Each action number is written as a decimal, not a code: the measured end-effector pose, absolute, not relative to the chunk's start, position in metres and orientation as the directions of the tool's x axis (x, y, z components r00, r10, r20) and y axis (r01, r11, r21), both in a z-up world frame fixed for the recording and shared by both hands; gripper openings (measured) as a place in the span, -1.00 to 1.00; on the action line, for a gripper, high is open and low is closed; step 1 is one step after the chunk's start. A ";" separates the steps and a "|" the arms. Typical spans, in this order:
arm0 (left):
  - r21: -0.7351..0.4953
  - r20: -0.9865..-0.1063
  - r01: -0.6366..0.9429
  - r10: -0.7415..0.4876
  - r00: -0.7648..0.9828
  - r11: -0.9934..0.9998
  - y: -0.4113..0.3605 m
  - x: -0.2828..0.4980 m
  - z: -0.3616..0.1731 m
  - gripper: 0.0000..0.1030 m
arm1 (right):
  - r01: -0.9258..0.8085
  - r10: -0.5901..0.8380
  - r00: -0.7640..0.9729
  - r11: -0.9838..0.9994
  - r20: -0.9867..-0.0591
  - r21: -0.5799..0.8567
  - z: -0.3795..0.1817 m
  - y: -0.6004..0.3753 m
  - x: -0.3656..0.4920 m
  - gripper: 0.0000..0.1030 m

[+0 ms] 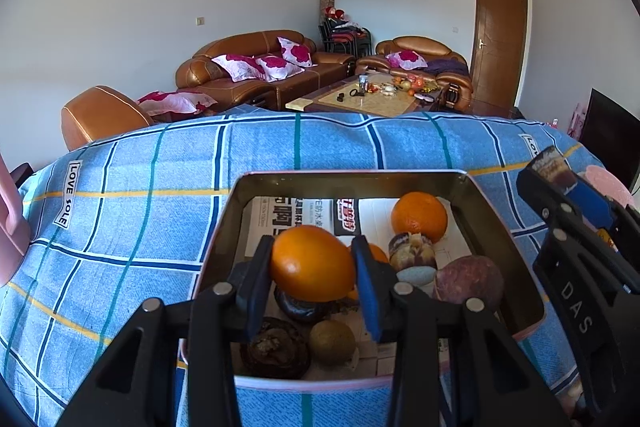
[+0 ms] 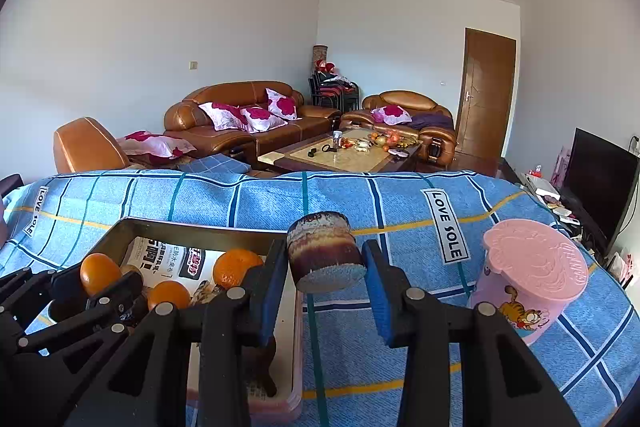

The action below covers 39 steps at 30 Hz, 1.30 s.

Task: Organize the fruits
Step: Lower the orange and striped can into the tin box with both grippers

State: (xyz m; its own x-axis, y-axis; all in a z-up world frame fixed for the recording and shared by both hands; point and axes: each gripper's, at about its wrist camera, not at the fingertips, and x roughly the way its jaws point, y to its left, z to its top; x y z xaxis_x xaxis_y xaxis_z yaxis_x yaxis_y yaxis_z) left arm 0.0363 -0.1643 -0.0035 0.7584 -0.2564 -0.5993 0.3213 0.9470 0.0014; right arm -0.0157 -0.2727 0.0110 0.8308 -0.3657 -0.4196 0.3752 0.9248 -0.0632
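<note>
My left gripper (image 1: pixel 313 267) is shut on an orange (image 1: pixel 312 263) and holds it above a metal tin tray (image 1: pixel 224 227) lined with newspaper. The tray holds another orange (image 1: pixel 419 215), a kiwi (image 1: pixel 332 342), a purple fruit (image 1: pixel 469 282) and dark round fruits (image 1: pixel 276 349). My right gripper (image 2: pixel 325 267) is shut on a brown-and-white striped cylindrical piece (image 2: pixel 323 251), held above the blue checked cloth just right of the tray (image 2: pixel 132 227). The left gripper with its orange (image 2: pixel 100 273) also shows in the right wrist view.
A pink cartoon container (image 2: pixel 532 279) with a lid stands on the cloth (image 2: pixel 400 195) at the right. Beyond the table edge are brown sofas (image 2: pixel 240 115), a coffee table (image 2: pixel 344 155) and a TV (image 2: pixel 600 187).
</note>
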 end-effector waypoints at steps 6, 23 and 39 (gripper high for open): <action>-0.010 -0.612 0.302 -0.245 0.752 0.953 -0.162 0.051 -0.003 -0.22 | 0.365 -0.354 0.832 0.929 -0.428 -0.060 0.010 -0.273 -0.002 -0.21; -0.023 -0.669 0.298 -0.236 0.705 0.954 -0.164 0.070 -0.014 -0.22 | 0.279 -0.253 0.819 0.960 -0.514 -0.027 0.003 -0.271 0.035 -0.21; -0.047 -0.683 0.287 -0.240 0.689 0.957 -0.159 0.087 -0.013 -0.22 | 0.198 -0.174 0.814 0.980 -0.555 -0.017 -0.002 -0.262 0.053 -0.20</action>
